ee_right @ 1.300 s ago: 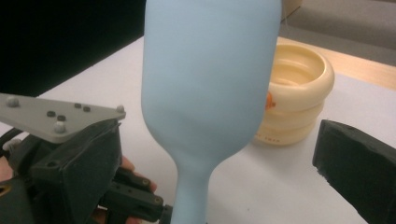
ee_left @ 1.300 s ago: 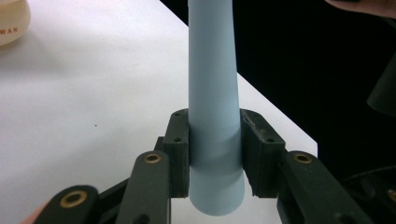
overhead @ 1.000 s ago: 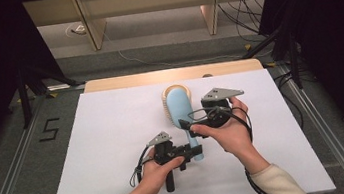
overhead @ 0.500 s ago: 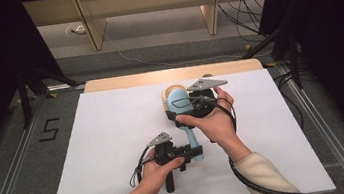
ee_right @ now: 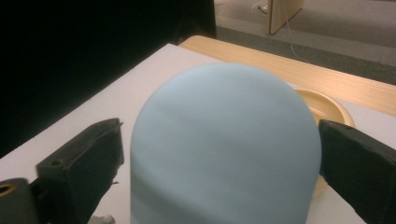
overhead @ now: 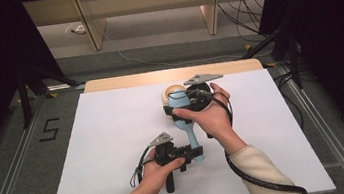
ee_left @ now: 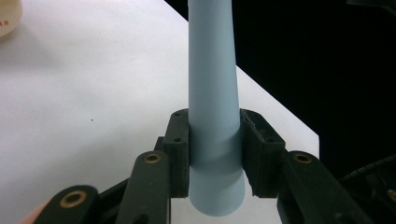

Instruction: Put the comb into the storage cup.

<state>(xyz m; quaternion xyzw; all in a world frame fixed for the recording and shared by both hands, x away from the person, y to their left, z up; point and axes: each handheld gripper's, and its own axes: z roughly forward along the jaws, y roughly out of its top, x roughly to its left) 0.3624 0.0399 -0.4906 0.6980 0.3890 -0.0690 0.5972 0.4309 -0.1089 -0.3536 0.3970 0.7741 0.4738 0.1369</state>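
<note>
Since a second earlier, the right gripper (overhead: 178,110) had travelled from the table's right side in over the wide head of the pale blue brush (overhead: 187,125), and its jaws had just begun closing from full spread. In the right gripper view those jaws flanked the rounded blue head, the left pad standing clear with white table between, the right pad close beside the head; no firm pinch showed. The left gripper (overhead: 195,152) had kept its place, clamped tight on the narrow end of the brush's handle (ee_left: 212,140), both pads pressed flat against the tapered blue shaft.

The brush lay lengthwise on the white table (overhead: 116,149), handle toward the person, head away, just beside a cream round dish (overhead: 172,93) near the wooden far edge (overhead: 132,80). Whether head and dish touched could not be told.

By its look the brush was probably light, rigid moulded plastic with a smooth matte skin. The handle's taper could let it slide out toward the thin end under a pull, so the grip near the flared tip seemed sound. The domed head was broad and curved; pads would likely hold best across its widest flanks, low down, not on the crown.
</note>
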